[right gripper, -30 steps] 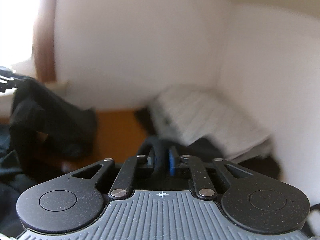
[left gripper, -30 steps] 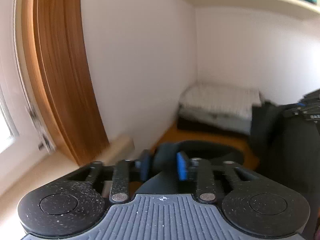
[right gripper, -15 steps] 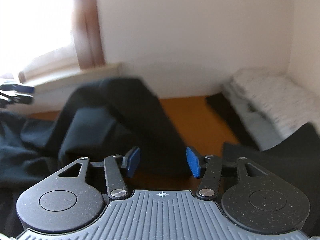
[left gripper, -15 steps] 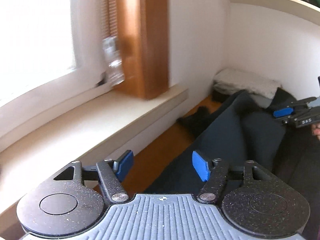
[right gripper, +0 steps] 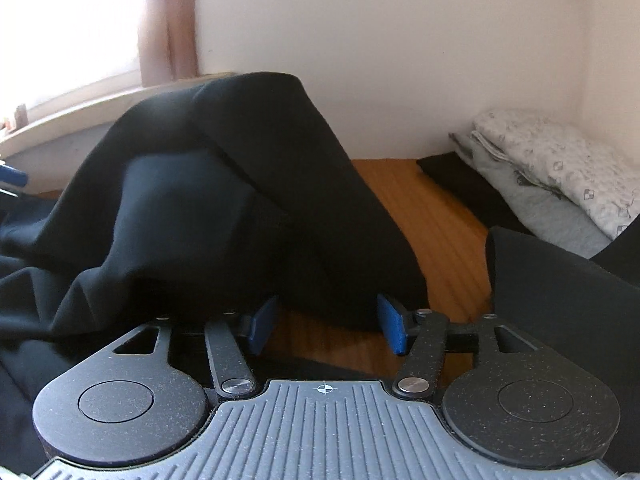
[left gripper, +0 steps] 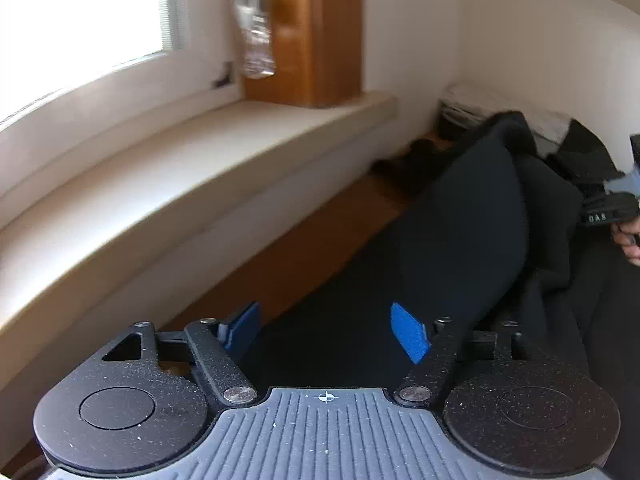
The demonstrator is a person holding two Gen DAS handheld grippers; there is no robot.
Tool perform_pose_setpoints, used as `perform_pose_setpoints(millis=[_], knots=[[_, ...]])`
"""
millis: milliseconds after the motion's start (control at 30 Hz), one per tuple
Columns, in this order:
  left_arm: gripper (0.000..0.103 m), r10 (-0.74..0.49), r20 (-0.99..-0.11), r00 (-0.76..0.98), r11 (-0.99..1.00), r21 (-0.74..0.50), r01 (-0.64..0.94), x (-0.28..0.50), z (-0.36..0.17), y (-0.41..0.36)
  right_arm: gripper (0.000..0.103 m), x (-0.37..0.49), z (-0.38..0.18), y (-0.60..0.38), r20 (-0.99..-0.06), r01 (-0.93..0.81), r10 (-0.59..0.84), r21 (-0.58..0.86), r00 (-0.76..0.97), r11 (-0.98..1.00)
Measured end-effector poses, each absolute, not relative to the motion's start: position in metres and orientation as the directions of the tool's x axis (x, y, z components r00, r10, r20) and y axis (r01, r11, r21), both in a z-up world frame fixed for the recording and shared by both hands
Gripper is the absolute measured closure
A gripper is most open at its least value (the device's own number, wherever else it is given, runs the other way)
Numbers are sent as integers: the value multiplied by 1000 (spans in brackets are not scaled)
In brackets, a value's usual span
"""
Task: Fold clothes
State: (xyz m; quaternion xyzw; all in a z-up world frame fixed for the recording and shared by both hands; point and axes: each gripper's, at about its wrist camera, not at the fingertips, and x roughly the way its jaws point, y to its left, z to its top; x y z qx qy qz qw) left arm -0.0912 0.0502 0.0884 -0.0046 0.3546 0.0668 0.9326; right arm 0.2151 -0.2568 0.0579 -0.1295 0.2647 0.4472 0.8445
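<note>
Black garment lies heaped and free on the worktop, since your left gripper and right gripper both hold empty, spread jaws.

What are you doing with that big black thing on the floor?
Someone is folding clothes with a claw in each hand. Right now both the left claw and the right claw are open and hold nothing. The black garment lies in a rumpled heap on the wooden floor, beside a folded pile of pale bedding.
</note>
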Motion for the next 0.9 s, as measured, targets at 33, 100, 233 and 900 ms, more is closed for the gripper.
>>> perform_pose_setpoints(millis=[33, 100, 233, 900], knots=[[26, 111, -665, 738, 993, 40, -113, -84, 86, 46, 44, 216, 58, -257, -560, -826, 691, 20, 458, 564], [26, 93, -678, 729, 995, 39, -91, -69, 80, 39, 44, 216, 58, -258, -554, -826, 699, 35, 453, 563], [26, 54, -690, 722, 997, -5, -80, -39, 67, 35, 44, 220, 58, -266, -523, -824, 732, 93, 437, 559], [93, 92, -651, 753, 991, -10, -130, -28, 61, 39, 44, 229, 59, -272, -500, -812, 775, 214, 387, 544]])
